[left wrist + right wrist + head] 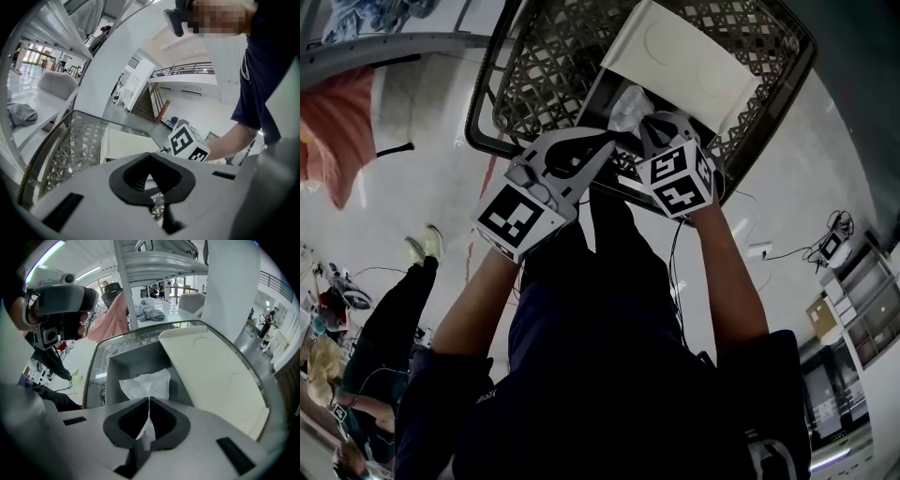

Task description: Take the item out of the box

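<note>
The right hand-held gripper is clenched on the top edge of a clear plastic bag, the item to be removed, which stands in a grey box whose white lid is thrown open to the right. The box sits in a black lattice basket just beyond the person's two outstretched arms. The left hand-held gripper hangs close beside the right one over the near rim of the basket, jaws together on nothing (only lattice shows past them). By these views the opening and the grasp are done. What seems left is the lift itself, since most of the bag lies inside the box walls, and then carrying it clear of the box and basket.
</note>
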`<state>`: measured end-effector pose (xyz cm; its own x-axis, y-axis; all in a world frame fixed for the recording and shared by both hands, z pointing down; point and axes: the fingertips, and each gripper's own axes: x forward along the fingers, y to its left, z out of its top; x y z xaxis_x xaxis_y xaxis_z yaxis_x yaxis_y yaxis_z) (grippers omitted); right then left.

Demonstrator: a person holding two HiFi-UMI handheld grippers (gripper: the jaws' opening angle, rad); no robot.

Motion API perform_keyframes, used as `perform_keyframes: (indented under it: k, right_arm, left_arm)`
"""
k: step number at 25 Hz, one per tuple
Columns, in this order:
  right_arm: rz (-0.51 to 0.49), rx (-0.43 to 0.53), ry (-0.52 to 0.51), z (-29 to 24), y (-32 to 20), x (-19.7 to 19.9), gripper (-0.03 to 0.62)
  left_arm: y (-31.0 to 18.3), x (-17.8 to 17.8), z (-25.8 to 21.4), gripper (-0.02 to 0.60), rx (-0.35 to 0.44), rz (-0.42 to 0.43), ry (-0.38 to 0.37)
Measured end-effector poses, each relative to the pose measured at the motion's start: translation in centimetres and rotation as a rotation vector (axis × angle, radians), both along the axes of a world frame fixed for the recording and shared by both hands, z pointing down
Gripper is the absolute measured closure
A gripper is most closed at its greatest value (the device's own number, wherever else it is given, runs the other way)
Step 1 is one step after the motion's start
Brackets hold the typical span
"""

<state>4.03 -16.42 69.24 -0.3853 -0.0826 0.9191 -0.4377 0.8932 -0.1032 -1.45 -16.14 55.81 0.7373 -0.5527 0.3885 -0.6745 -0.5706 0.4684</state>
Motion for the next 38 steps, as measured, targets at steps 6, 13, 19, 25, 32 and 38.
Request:
perform_keyframes:
  k: [6,13,19,25,32,38]
  right_arm:
    - [0.013,0.038,-0.018,-2.8,-0.1,0.0,0.568]
    - [0.060,0.140,-0.059,-8.4,-1.3,-0.1,0.568]
    - [0.124,0.247,-0.121,-14.2,-2.7,-0.2,0.568]
    - [0.170,0.367,-0.182,-20.4,-4.1,-0.3,0.569]
    - [0.239,0.473,-0.320,-28.0,-6.0,-0.5,0.569]
    - [0.261,0.569,-0.405,-34.1,-6.6,-0.6,0.569]
  left_arm:
    - [0.3,-0.5,-2.5,0.575,0.039,0.007,-0.005]
    - [0.8,-1.1,-6.6,0.575,0.104,0.031,-0.021]
    - [0.2,-1.4,-11.3,0.575,0.189,0.058,-0.039]
    - [-0.9,-2.1,-16.4,0.575,0.287,0.050,-0.041]
    - [-1.7,-2.3,-21.4,0.575,0.387,0.059,-0.049]
    - [-2.4,-2.0,-25.7,0.575,0.478,0.076,-0.045]
